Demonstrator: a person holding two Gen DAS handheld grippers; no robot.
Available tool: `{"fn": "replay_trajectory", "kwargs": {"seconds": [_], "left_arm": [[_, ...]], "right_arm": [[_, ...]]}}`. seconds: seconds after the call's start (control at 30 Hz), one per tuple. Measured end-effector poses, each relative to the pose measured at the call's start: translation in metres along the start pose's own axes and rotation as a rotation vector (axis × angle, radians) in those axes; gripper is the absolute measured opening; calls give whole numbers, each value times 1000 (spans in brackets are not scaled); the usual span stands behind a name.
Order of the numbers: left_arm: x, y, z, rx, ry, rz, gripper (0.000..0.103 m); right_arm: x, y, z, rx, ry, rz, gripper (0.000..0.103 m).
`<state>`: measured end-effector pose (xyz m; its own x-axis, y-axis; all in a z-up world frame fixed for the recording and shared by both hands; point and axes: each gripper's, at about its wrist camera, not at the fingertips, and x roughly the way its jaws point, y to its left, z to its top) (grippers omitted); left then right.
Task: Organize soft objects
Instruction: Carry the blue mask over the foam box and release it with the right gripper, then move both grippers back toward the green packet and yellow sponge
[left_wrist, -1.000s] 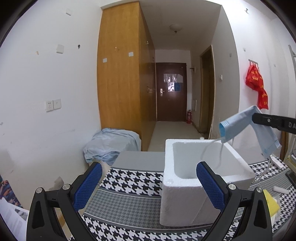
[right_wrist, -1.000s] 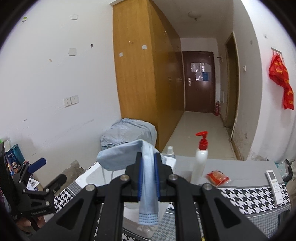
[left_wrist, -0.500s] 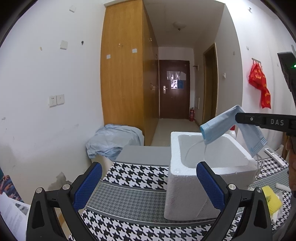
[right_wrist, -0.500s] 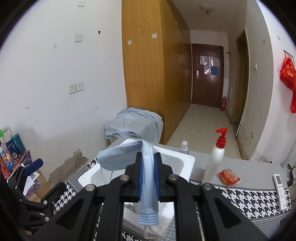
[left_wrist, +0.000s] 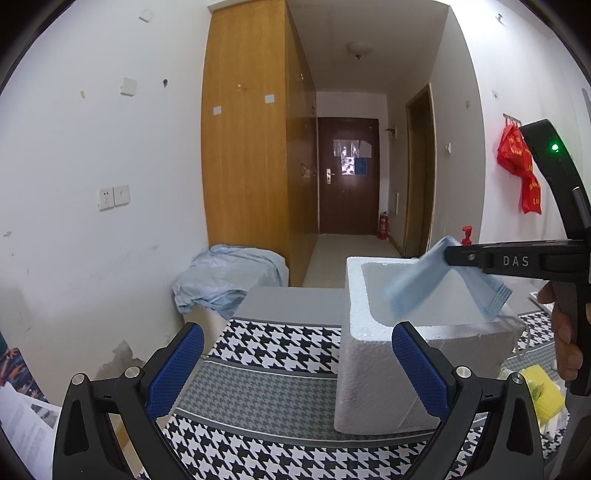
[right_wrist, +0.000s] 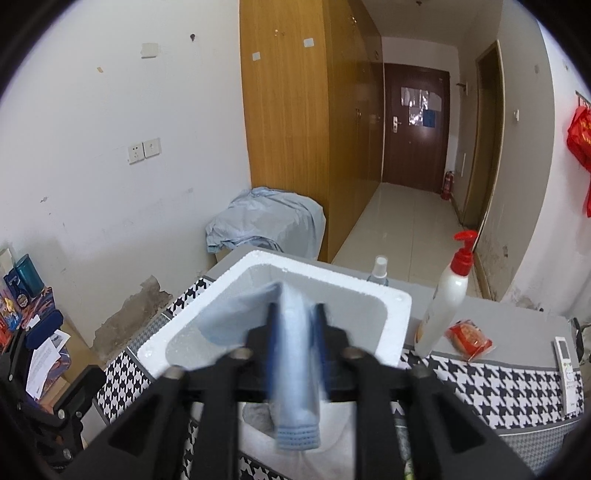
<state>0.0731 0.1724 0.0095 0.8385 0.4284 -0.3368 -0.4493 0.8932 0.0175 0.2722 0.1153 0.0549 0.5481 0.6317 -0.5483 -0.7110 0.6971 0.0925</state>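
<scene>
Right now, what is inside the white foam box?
In the right wrist view, the foam box shows a bare white floor at its far end. The blue face mask and right tool cover the near part.

Left gripper (left_wrist: 297, 363) low in the foreground, blue pads wide apart, nothing between them. Below it, a surface (left_wrist: 266, 373) under a black-and-white houndstooth cloth. On the cloth, a white foam box (left_wrist: 373, 376), open at the top. Over the box, the right gripper (left_wrist: 448, 255), reaching in from the right edge, jaws opening, a light blue face mask (left_wrist: 417, 286) draped across its tip and hanging into the box mouth. A hand (left_wrist: 565, 332) on the handle at far right. Yellow packet (left_wrist: 543, 387) beside the box. Beyond, a blue sheet heap (left_wrist: 229, 277), wooden wardrobe (left_wrist: 251, 147), dark door (left_wrist: 347, 177).
</scene>
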Motion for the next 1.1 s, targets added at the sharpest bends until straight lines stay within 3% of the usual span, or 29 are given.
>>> {"fn": "replay_trajectory", "kwargs": {"seconds": [0.03,0.87,1.1], "left_arm": [[0,1,0,-2,-1,-1,102],[-7,-8,1,13,7,-9,102],[-13,-18,3,19,6,-42,102]], "right_arm": [[0,-1,-1,13,-5,4,76],[-22,-1,-11,-5,-32,16,80],[-44,-9,-19,3,-58,9,98]]}}
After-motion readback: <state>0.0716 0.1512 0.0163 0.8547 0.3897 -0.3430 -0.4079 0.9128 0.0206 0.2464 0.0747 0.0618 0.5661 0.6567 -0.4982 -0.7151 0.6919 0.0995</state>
